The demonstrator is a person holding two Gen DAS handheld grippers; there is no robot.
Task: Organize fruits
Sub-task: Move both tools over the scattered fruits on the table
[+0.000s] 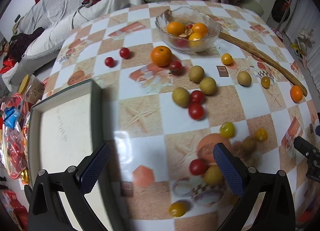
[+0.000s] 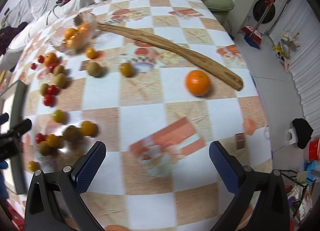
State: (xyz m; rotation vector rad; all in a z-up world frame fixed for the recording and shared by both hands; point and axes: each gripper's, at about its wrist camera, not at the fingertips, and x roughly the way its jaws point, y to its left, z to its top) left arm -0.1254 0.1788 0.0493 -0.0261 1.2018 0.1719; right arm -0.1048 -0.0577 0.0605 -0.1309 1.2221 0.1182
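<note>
Hovering spread and empty, the left gripper [image 1: 162, 168] and right gripper [image 2: 158, 163] look between picks; a mandarin [image 2: 198, 82] lies ahead of the right one, needing an approach and closing.

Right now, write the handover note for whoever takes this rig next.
Left gripper: open, empty, low over the table near a red cherry tomato.
Right gripper: open, empty, over bare tablecloth.
Glass bowl at the far side already holds several orange fruits.
The tray at the left shows nothing in it.
Left to do: the scattered fruit, including the large orange near the bowl and the lone orange by the wooden stick.
</note>
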